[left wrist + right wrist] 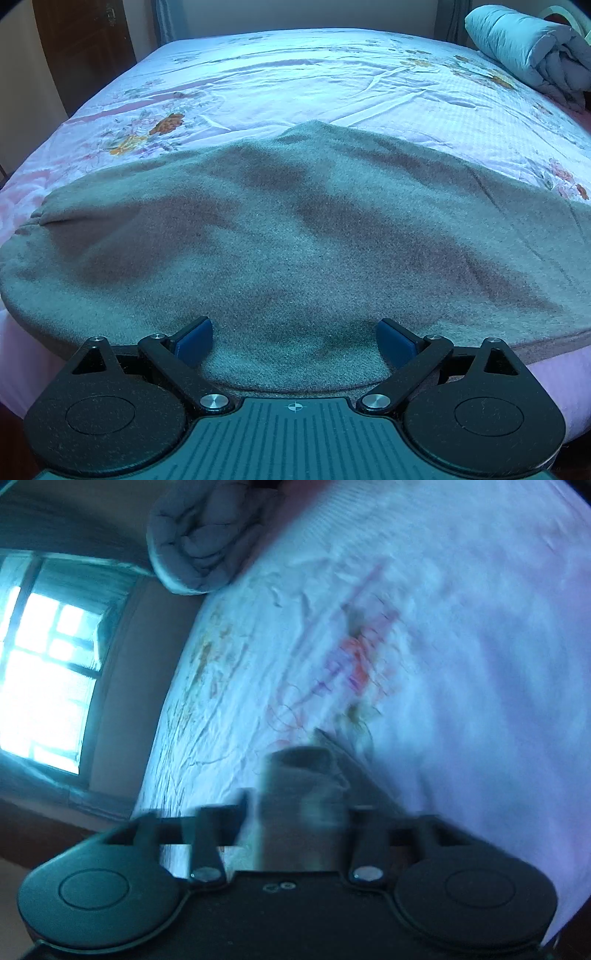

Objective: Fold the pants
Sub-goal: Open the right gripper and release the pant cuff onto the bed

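Note:
Grey fleece pants (295, 229) lie spread across the near part of the bed. My left gripper (294, 341) is open, its blue pads (195, 341) wide apart and resting on the pants' near edge. In the blurred, tilted right wrist view, my right gripper (297, 812) is shut on a bunched piece of the grey pants (299, 782), held above the sheet. A flap of the fabric trails off to the right.
The bed has a pink floral sheet (295, 81). A rolled grey quilt (532, 48) lies at the far right corner; it also shows in the right wrist view (199, 535). A bright window (44, 679) is beyond the bed. A dark wooden door (85, 48) stands far left.

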Demonstrator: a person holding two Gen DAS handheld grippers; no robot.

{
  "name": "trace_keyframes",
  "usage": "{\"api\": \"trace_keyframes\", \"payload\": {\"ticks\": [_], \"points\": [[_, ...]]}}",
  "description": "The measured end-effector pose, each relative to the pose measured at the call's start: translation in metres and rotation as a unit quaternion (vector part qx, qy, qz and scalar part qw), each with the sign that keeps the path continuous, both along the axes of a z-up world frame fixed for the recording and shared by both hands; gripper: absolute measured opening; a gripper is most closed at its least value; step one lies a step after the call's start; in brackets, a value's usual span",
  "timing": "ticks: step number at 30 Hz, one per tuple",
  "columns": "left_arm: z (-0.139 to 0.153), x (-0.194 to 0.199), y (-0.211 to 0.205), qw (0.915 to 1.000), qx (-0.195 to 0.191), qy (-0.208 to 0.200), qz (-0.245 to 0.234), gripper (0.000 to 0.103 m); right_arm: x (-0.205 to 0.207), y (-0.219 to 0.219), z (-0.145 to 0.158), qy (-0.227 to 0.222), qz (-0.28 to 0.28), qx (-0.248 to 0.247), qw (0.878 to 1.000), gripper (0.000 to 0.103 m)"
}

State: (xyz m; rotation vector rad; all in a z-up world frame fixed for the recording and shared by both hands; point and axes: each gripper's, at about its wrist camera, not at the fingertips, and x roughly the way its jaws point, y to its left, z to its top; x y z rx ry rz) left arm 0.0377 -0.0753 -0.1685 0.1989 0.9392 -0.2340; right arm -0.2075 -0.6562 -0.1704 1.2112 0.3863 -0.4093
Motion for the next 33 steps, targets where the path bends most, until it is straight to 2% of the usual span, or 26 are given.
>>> {"api": "trace_keyframes", "payload": {"ticks": [4,7,8,9,11,13,16,19,21,25,26,27,28,29,30,33], "points": [[-0.001,0.000,-0.003,1.0000,0.005,-0.001,0.001,0.098,0.014,0.018,0.038,-0.015,0.034,-0.110,0.993,0.005],[-0.001,0.000,-0.002,1.0000,0.003,-0.001,0.002,0.098,0.013,0.032,0.065,-0.069,0.046,-0.182,0.980,0.005],[-0.001,0.000,-0.002,1.0000,0.003,-0.001,0.003,0.098,0.012,0.033,0.067,-0.074,0.047,-0.197,0.977,0.005],[-0.001,0.000,-0.002,1.0000,0.004,-0.001,0.003,0.098,0.013,0.029,0.061,-0.053,0.046,-0.194,0.978,0.005],[-0.001,-0.001,-0.002,1.0000,0.003,-0.001,0.002,0.098,0.011,0.013,0.032,0.010,0.036,-0.136,0.990,0.005],[-0.001,-0.001,-0.002,1.0000,0.003,-0.002,0.001,0.098,0.004,0.006,0.010,0.059,0.020,-0.104,0.993,0.005],[-0.001,-0.001,-0.003,1.0000,0.005,-0.001,0.003,0.098,-0.001,0.009,-0.001,0.081,0.010,-0.093,0.992,0.014],[-0.001,0.000,-0.003,1.0000,0.003,0.000,0.002,0.098,-0.004,0.010,0.001,0.077,0.005,-0.074,0.994,0.029],[-0.001,0.000,-0.003,1.0000,0.003,-0.001,0.002,0.098,-0.014,0.013,0.003,0.067,-0.001,-0.067,0.996,0.050],[-0.002,0.000,-0.003,1.0000,0.002,-0.002,0.001,0.099,-0.035,0.025,0.005,0.070,-0.007,-0.071,0.995,0.054],[-0.002,0.000,-0.002,1.0000,0.002,-0.002,0.001,0.099,-0.036,0.026,0.004,0.069,-0.010,-0.073,0.995,0.049],[-0.001,-0.001,-0.002,1.0000,0.001,-0.002,0.001,0.099,-0.038,0.028,0.004,0.072,-0.011,-0.075,0.995,0.037],[-0.001,-0.001,-0.002,1.0000,0.001,-0.002,0.001,0.099,-0.038,0.029,0.002,0.078,-0.009,-0.074,0.994,0.029],[-0.001,-0.001,-0.002,1.0000,0.001,-0.002,0.000,0.099,-0.036,0.030,0.000,0.087,-0.005,-0.071,0.994,0.010],[-0.001,-0.001,-0.002,1.0000,0.001,-0.002,0.000,0.099,-0.033,0.032,-0.002,0.098,-0.002,-0.070,0.993,0.002],[-0.001,-0.002,-0.002,1.0000,0.001,-0.003,0.000,0.099,-0.031,0.039,0.002,0.112,-0.006,-0.088,0.990,0.001]]}}
